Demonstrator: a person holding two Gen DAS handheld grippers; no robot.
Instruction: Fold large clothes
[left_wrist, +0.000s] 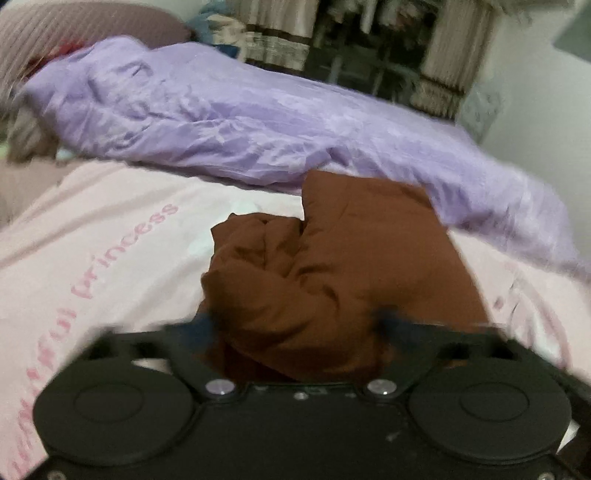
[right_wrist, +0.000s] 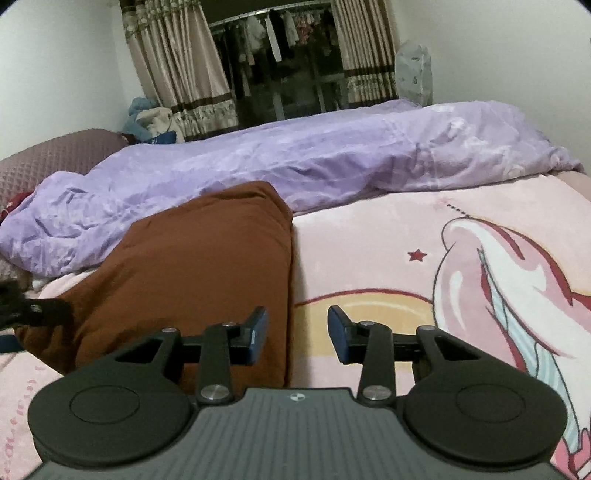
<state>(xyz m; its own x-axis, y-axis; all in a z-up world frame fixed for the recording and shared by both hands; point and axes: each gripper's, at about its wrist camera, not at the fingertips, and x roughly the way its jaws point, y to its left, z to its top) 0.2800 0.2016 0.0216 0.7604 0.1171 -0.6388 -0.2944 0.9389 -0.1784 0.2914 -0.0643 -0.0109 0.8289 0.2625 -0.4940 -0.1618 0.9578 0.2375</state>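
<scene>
Left wrist: blanket (left_wrist: 92, 236) lettering "princess"

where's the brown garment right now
The brown garment lies on the pink blanket, left of centre in the right wrist view, just before the purple duvet.

right gripper (right_wrist: 297, 332) jaws apart, empty | brown garment (right_wrist: 192, 266) folded | pink blanket (right_wrist: 369, 236)

1. The pink blanket (left_wrist: 92, 236) carries pink lettering toward its left edge in the left wrist view; "princess" reads clearly.
2. The letters before it are blurred, ending in "ful".
</scene>
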